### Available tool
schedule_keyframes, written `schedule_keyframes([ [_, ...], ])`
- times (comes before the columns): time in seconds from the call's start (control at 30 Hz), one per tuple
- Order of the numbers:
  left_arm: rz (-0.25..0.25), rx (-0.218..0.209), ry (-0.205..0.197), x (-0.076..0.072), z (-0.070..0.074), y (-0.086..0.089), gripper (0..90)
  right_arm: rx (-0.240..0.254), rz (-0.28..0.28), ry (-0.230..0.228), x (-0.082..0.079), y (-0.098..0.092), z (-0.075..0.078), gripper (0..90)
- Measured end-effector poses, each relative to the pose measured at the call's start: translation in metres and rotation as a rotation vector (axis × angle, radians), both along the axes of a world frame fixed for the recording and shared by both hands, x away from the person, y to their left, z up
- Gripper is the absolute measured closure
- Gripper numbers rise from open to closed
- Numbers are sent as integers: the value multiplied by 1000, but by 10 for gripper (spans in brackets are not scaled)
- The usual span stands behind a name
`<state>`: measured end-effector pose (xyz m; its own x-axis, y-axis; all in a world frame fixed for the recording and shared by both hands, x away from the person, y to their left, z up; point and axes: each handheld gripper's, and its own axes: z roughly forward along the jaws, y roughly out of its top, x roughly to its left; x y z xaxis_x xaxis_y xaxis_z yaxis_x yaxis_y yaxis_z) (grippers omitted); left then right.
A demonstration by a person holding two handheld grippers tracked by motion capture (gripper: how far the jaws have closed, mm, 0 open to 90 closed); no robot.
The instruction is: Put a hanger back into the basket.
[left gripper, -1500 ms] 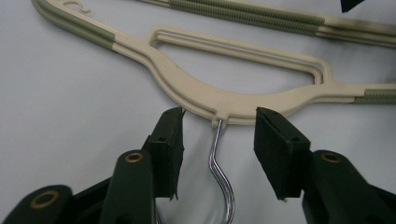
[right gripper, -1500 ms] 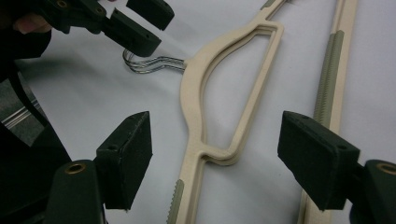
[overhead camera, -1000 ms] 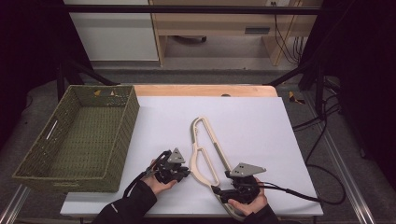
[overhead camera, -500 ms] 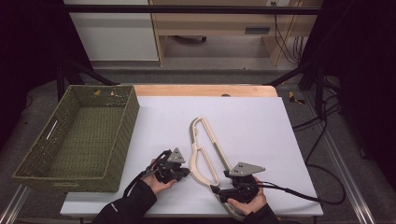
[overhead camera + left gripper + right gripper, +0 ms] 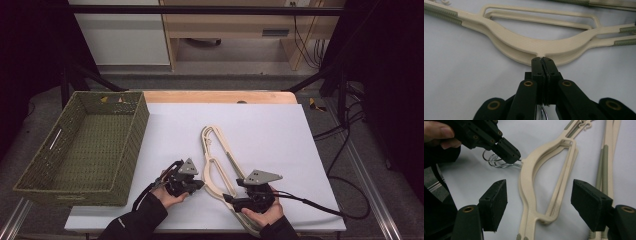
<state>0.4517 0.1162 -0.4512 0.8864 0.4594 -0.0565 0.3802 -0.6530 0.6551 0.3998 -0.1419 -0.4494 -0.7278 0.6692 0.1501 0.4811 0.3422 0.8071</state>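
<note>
Cream plastic hangers point(image 5: 215, 150) lie stacked on the white table point(image 5: 260, 125). My left gripper point(image 5: 201, 185) points right at the hangers' neck. In the left gripper view its jaws point(image 5: 542, 60) are pressed together against the neck of the top hanger point(image 5: 524, 47), with a metal hook point(image 5: 543, 113) showing under them. The right gripper view shows the left gripper point(image 5: 511, 155) shut on the wire hooks point(image 5: 496, 161). My right gripper point(image 5: 540, 195) is open and straddles a hanger arm point(image 5: 531, 170) without touching it. Its jaws have just been closing slightly.
A green woven basket point(image 5: 135, 145) stands at the table's left. More hanger arms point(image 5: 606, 157) with ribbed grey grips lie to the right of the straddled one. Cables trail off the table's right side point(image 5: 320, 205). A wooden strip point(image 5: 220, 96) edges the table's far side.
Both hands stay where they were. The hangers have not shifted on the table.
</note>
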Motion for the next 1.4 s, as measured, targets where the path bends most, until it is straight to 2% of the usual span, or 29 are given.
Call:
schedule_keyframes([
  [0.07, 2, 1, -8, -1, 3, -1, 884, 7, 5, -7, 2, 2, 3, 299],
  [0.2, 9, 2, -15, -4, 8, -2, 885, -15, 13, -31, 6, 11, 10, 327],
  [0.3, 10, 1, -10, -4, 10, -3, 885, -17, 31, -26, 6, 17, 12, 341],
  [0.37, 22, 1, -11, -6, 13, -3, 885, -64, 42, -8, 8, 27, 10, 368],
  [0.43, 24, -2, -11, -7, 15, -4, 885, -71, 47, 14, 10, 32, 7, 386],
  [0.53, 34, -2, -14, -8, 18, -4, 885, -125, 46, 15, 13, 40, 3, 408],
  [0.67, 43, -9, -11, -10, 19, -5, 885, -167, 54, 44, 16, 48, -3, 454],
  [0.97, 49, -19, -15, -13, 24, -5, 885, -267, 78, 20, 14, 58, -10, 637],
  [1.07, 49, -25, -13, -14, 25, -5, 885, -265, 83, 16, 14, 59, -11, 718],
  [1.2, 52, -34, -14, -15, 27, -4, 884, -267, 93, 0, 12, 58, -9, 733],
  [1.3, 55, -61, -21, -15, 29, -3, 877, -264, 97, -9, 11, 57, -7, 739],
  [1.33, 56, -71, -19, -15, 31, -1, 865, -265, 99, -13, 11, 56, -6, 741],
  [1.4, 78, -103, -42, -16, 36, 2, 754, -267, 84, -27, 10, 55, -3, 743],
])
